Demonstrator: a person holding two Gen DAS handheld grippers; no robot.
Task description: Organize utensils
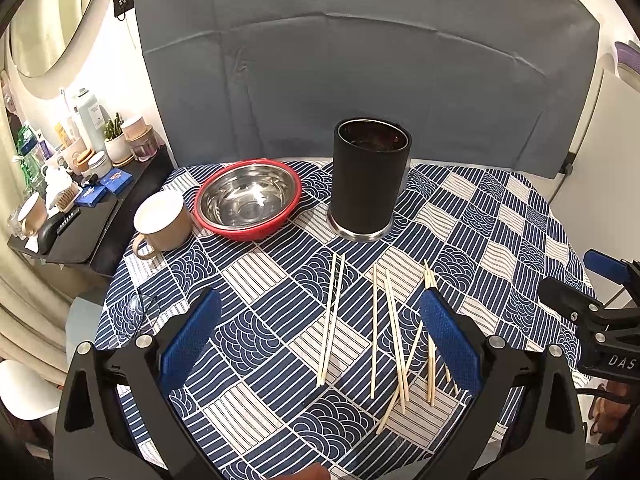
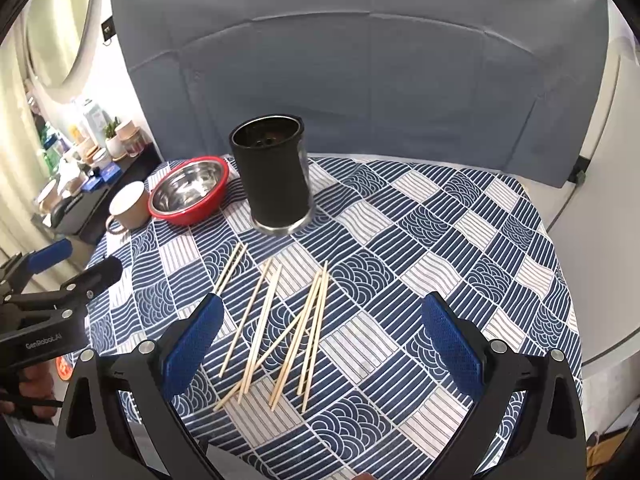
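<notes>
Left wrist view: left gripper (image 1: 320, 344) hung with jaws wide apart, empty. Pale wooden chopsticks (image 1: 390, 336) lay scattered on the bench between and just ahead of the jaws; the tall black cylindrical holder (image 1: 370, 178) stood well beyond. Best to close on one pair at mid-length. "DAS" was legible on the right gripper (image 1: 576, 280).

Right wrist view: jaws wide apart, empty, chopsticks between them toward the left jaw. "GenRobot.AI" was printed on the other tool.
</notes>
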